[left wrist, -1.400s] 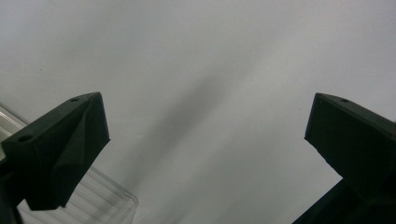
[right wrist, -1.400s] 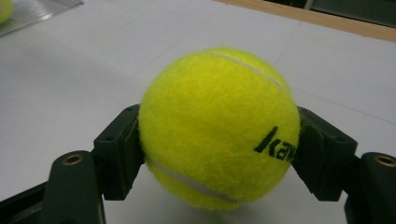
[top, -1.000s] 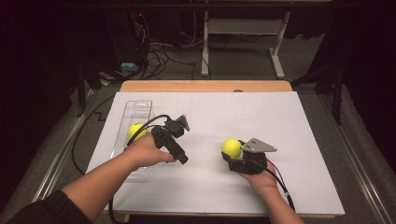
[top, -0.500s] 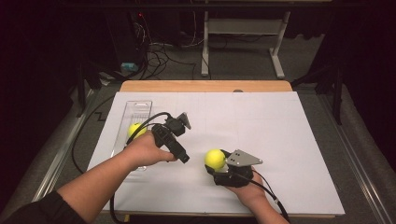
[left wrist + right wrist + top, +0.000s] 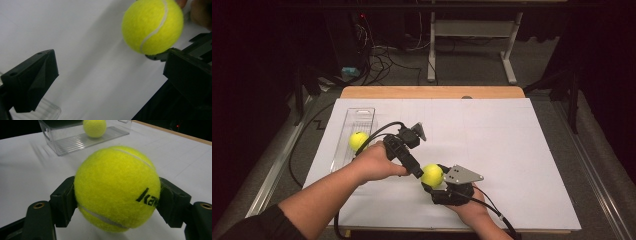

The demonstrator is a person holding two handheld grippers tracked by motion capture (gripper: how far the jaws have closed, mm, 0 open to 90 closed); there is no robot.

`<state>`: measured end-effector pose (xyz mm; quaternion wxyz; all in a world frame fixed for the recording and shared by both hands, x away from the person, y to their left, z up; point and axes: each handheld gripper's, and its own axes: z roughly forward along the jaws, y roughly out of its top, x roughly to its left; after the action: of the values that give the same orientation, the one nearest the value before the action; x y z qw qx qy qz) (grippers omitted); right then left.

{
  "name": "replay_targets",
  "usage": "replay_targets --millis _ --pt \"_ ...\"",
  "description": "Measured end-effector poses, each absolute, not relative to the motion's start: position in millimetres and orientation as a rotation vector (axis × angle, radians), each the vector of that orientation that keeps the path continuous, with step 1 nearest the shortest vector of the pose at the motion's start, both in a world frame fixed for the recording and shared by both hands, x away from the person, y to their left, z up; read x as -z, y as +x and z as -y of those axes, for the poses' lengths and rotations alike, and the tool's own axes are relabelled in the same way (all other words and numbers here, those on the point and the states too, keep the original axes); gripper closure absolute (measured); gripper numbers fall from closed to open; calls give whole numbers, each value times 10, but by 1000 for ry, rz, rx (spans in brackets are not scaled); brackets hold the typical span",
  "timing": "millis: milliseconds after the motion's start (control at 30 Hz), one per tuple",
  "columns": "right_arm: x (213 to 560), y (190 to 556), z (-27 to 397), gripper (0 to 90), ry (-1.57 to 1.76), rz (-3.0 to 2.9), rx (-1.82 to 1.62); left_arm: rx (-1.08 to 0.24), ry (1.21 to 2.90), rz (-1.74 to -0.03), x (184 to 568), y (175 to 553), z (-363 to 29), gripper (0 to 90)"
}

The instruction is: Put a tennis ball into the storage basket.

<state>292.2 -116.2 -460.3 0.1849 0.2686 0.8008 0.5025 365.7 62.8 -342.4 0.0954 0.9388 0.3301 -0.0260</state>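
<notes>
While your right gripper (image 5: 117,202) clamps its jaws on the tennis ball (image 5: 117,188) and your left gripper (image 5: 110,82) gapes wide, a hurried handover could drop it onto the worktop (image 5: 512,150).

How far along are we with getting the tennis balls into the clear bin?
Done: one tennis ball already lies in the clear bin. In hand: the right hand-held gripper is shut on the second tennis ball, near the table's front edge; the left hand-held gripper is open and empty beside it. Left: carry that ball to the bin and release it.
</notes>
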Motion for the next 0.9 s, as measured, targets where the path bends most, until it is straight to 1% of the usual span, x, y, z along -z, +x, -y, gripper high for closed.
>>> replay_targets --millis 367,667,767,900 --pt "4574 2891 1134 266 740 -2246 -1448 138 2802 -926 3479 3614 -322 6" --pt "4530 2877 1148 266 718 -2219 -1472 172 2822 -914 3601 3609 -202 14" --pt "4530 2877 1148 266 721 -2217 -1481 193 2824 -917 3642 3620 -196 33" --pt "4527 2877 1152 266 724 -2218 -1479 225 2821 -906 3664 3616 -194 113"
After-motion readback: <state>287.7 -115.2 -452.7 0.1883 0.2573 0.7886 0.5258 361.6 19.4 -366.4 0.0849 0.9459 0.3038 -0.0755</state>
